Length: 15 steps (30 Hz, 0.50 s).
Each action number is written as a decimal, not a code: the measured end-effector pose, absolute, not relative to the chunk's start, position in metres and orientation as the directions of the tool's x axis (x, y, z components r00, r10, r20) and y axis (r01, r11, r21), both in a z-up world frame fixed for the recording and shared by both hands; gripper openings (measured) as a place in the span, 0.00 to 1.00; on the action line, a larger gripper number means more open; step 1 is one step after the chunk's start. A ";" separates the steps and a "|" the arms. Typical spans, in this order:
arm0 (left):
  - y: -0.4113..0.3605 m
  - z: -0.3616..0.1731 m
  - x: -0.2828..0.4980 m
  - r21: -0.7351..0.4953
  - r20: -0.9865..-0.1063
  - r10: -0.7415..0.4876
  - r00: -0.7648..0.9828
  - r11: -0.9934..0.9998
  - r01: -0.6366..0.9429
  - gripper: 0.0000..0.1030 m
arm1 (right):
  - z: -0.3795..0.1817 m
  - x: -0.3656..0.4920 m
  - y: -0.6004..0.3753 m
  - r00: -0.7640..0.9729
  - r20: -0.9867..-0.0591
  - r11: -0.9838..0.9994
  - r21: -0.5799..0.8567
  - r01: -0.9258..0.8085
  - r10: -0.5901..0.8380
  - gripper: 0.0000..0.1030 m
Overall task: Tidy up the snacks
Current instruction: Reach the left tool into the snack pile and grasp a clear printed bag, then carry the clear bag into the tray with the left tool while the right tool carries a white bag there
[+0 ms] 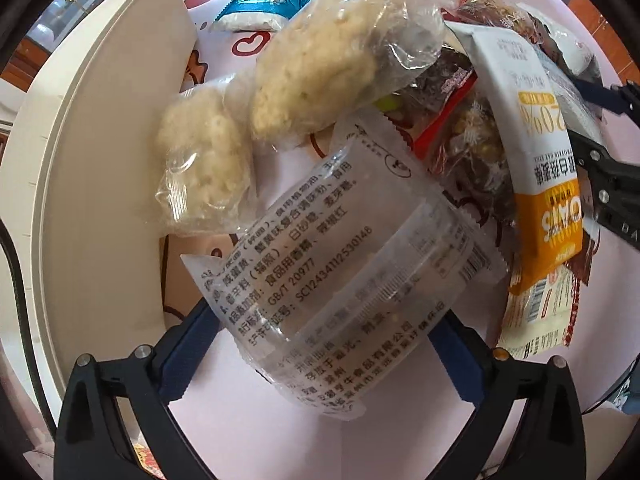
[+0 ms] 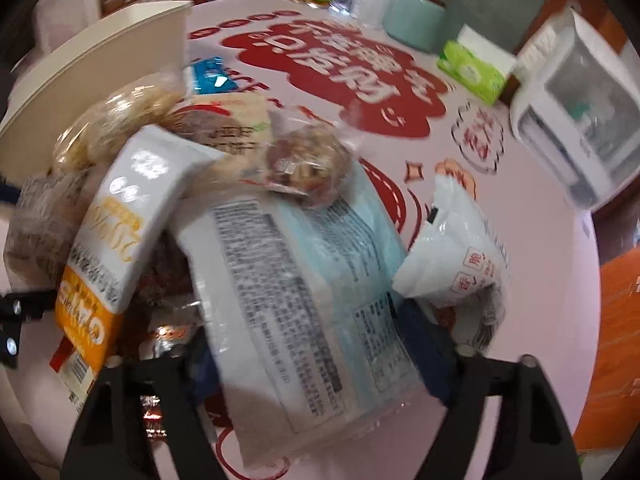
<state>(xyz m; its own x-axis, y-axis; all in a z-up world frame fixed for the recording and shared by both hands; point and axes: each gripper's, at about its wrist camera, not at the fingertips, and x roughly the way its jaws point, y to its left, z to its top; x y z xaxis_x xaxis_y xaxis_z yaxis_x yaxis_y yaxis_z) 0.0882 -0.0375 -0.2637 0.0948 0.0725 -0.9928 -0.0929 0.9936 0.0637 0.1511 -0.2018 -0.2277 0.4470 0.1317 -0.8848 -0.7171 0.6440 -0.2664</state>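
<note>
Left gripper (image 1: 320,344) spread around clear printed packet (image 1: 340,260); right gripper (image 2: 316,360) astride blue-white pack (image 2: 304,300), contact unclear to me. Oat bar (image 1: 548,184), rice cakes (image 1: 320,60) crowd alongside.

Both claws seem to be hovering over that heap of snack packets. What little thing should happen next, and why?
Probably close the left gripper on the clear printed packet: it lies between the wide-open fingers, on top of the pile, beside the cream bin where it could go.
</note>
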 end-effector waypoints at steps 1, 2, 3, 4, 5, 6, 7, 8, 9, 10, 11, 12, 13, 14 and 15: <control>-0.037 -0.264 0.087 0.052 -0.993 0.061 0.100 0.994 -0.094 0.93 | -0.226 0.146 -0.199 0.460 -0.878 0.622 -0.286 -0.729 0.135 0.51; -0.037 -0.263 0.087 0.024 -0.994 0.034 0.105 0.995 -0.094 0.85 | -0.224 0.141 -0.197 0.473 -0.870 0.606 -0.301 -0.737 0.143 0.46; -0.029 -0.263 0.085 0.002 -0.994 0.013 0.107 0.995 -0.097 0.80 | -0.222 0.138 -0.195 0.482 -0.864 0.597 -0.312 -0.739 0.145 0.37; -0.029 -0.262 0.084 -0.006 -0.994 0.006 0.111 0.995 -0.103 0.74 | -0.221 0.135 -0.193 0.492 -0.859 0.592 -0.324 -0.738 0.144 0.32; -0.030 -0.260 0.082 -0.004 -0.993 0.007 0.116 0.995 -0.102 0.67 | -0.219 0.134 -0.193 0.495 -0.856 0.594 -0.324 -0.736 0.146 0.30; -0.032 -0.259 0.080 -0.004 -0.992 0.008 0.123 0.995 -0.101 0.63 | -0.216 0.133 -0.194 0.491 -0.857 0.599 -0.310 -0.738 0.160 0.22; -0.032 -0.258 0.078 -0.003 -0.992 0.009 0.128 0.995 -0.100 0.54 | -0.212 0.133 -0.194 0.482 -0.859 0.604 -0.294 -0.741 0.173 0.14; -0.033 -0.256 0.074 -0.006 -0.992 0.008 0.129 0.994 -0.105 0.45 | -0.209 0.132 -0.195 0.481 -0.858 0.608 -0.288 -0.740 0.179 0.12; -0.032 -0.256 0.072 -0.010 -0.991 0.004 0.131 0.994 -0.111 0.41 | -0.205 0.132 -0.195 0.476 -0.859 0.613 -0.275 -0.741 0.189 0.10; -0.031 -0.256 0.071 -0.017 -0.991 -0.001 0.133 0.993 -0.118 0.34 | -0.201 0.132 -0.197 0.460 -0.864 0.621 -0.248 -0.744 0.206 0.10; -0.032 -0.256 0.069 -0.025 -0.991 -0.007 0.137 0.991 -0.130 0.29 | -0.198 0.131 -0.198 0.448 -0.866 0.627 -0.227 -0.746 0.219 0.10; -0.032 -0.256 0.068 -0.025 -0.990 -0.005 0.141 0.990 -0.141 0.27 | -0.193 0.131 -0.200 0.441 -0.866 0.638 -0.204 -0.742 0.235 0.09; -0.032 -0.255 0.066 -0.023 -0.989 0.000 0.150 0.988 -0.150 0.24 | -0.188 0.130 -0.201 0.433 -0.866 0.650 -0.181 -0.738 0.250 0.09; -0.032 -0.252 0.065 -0.017 -0.988 0.008 0.156 0.988 -0.155 0.24 | -0.184 0.130 -0.203 0.426 -0.865 0.659 -0.160 -0.735 0.265 0.09; -0.032 -0.249 0.063 -0.012 -0.987 0.014 0.163 0.988 -0.157 0.23 | -0.177 0.130 -0.205 0.417 -0.864 0.671 -0.133 -0.730 0.283 0.08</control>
<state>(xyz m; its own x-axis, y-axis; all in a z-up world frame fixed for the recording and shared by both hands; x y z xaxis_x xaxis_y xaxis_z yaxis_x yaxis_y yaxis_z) 0.0630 -0.0320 -0.2487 0.1625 0.0137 -0.9866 -0.1566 0.9876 -0.0121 0.1301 -0.2045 -0.1773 0.4172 0.2826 -0.8638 -0.7295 0.6709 -0.1329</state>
